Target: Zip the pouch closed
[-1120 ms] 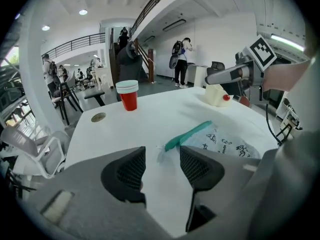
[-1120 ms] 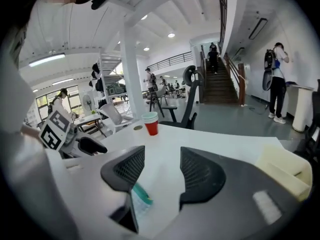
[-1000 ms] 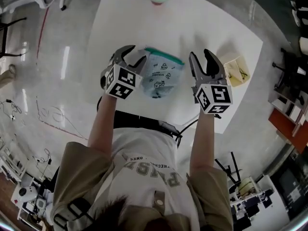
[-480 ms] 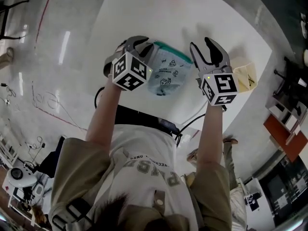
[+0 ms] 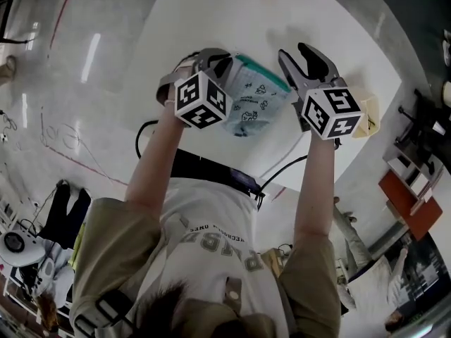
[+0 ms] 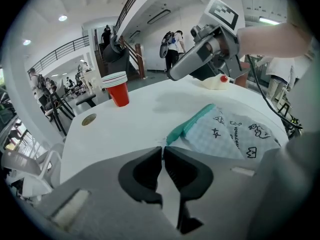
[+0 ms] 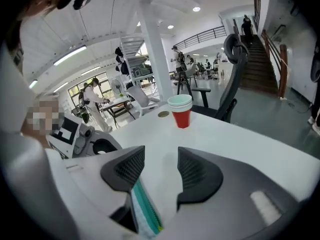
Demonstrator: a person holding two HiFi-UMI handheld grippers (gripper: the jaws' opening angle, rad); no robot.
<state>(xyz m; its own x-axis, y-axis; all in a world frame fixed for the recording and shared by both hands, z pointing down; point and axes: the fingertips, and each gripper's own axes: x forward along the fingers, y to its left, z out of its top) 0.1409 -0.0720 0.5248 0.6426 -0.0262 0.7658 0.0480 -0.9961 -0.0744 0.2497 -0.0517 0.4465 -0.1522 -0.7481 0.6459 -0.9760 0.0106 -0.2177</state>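
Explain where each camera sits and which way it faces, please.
Head view: on the person's head, facing steeply down at table, pouch, left claw, right claw; arms and torso show.
Left gripper view: rides the left claw, facing along jaws that have just closed on the pouch corner; the right forearm shows.
Right gripper view: rides the right claw, facing along open jaws over the zip edge.
Both gripper views share the red cup.
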